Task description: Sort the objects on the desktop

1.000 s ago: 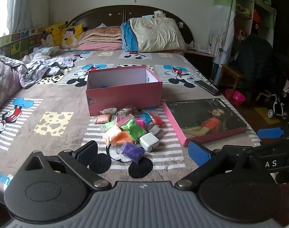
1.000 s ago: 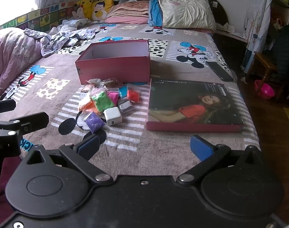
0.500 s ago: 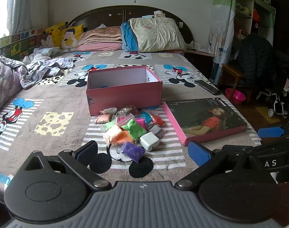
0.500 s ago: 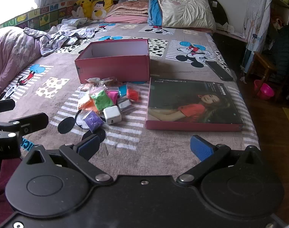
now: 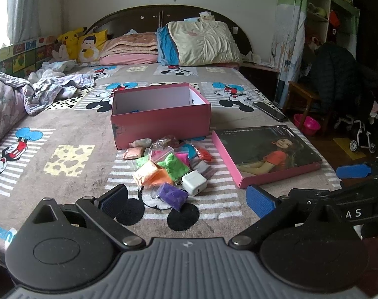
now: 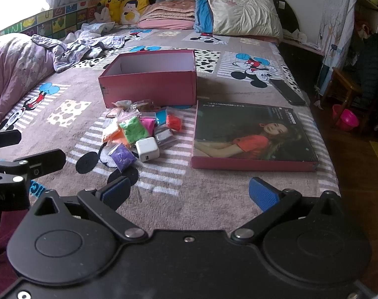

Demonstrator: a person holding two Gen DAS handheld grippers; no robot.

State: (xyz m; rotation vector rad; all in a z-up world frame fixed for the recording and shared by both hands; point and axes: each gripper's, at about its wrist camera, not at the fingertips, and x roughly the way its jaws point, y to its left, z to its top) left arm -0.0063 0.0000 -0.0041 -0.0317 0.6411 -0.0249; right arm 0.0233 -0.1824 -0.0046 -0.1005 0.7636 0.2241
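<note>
Left wrist: left claw (image 5: 187, 200) agape, empty.

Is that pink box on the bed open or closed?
Open. The pink box has no lid on; its white inner walls show. Its lid lies beside it on the bed.

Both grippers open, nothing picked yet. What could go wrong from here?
1. The purple bag touches the white charger; an open left gripper closing here may catch both.
2. The pile's bags overlap, so pulling one could drag its neighbours.
3. The pink box sits on a soft blanket; a bump to its near wall might shift it.
</note>
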